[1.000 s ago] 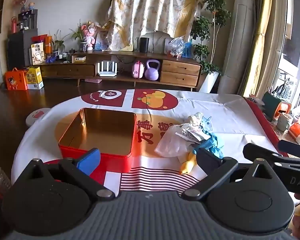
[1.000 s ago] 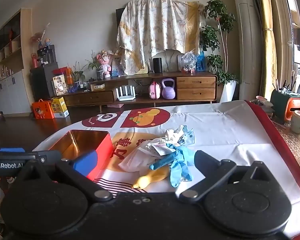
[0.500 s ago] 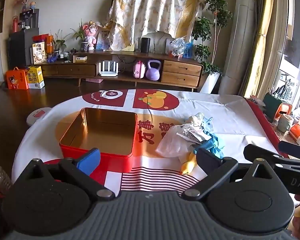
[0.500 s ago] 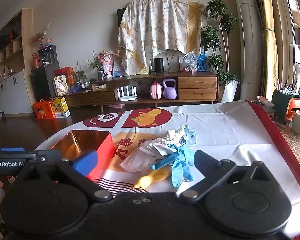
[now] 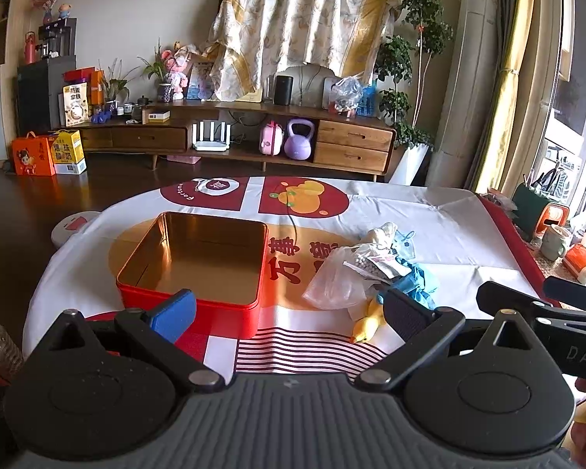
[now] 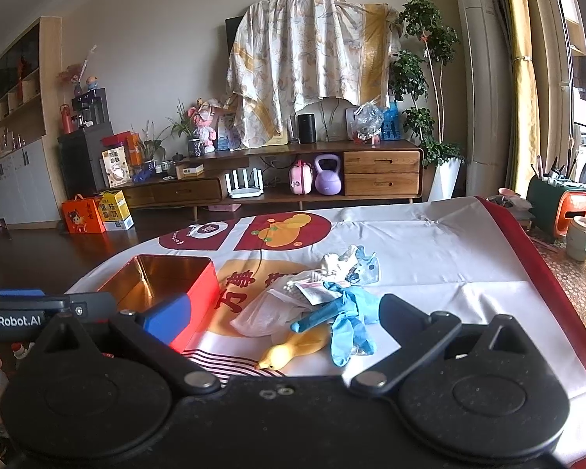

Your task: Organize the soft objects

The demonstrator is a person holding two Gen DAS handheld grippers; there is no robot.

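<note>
In the left wrist view, our left gripper point(image 5: 289, 314) hangs wide and empty over the near table edge; one tin point(image 5: 193, 262) sits empty at left, the soft pile just right of it: one bag point(image 5: 340, 277), one yellow toy point(image 5: 367, 322). In the right wrist view, our right gripper point(image 6: 281, 314) gapes empty too; one blue glove point(image 6: 340, 318) lies nearest. We judge that it should be pinched at its bunched middle and lifted clear before it is carried left.

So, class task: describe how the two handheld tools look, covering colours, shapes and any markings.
Both are matte black. The left tool has a ribbed grey body, two round discs and angled link arms; one finger carries a blue pad, the other a black ribbed pad. The right tool has the same build, with a black body. White lettering "GenRobot.AI" shows on the left tool's side, seen in the right view.
</note>
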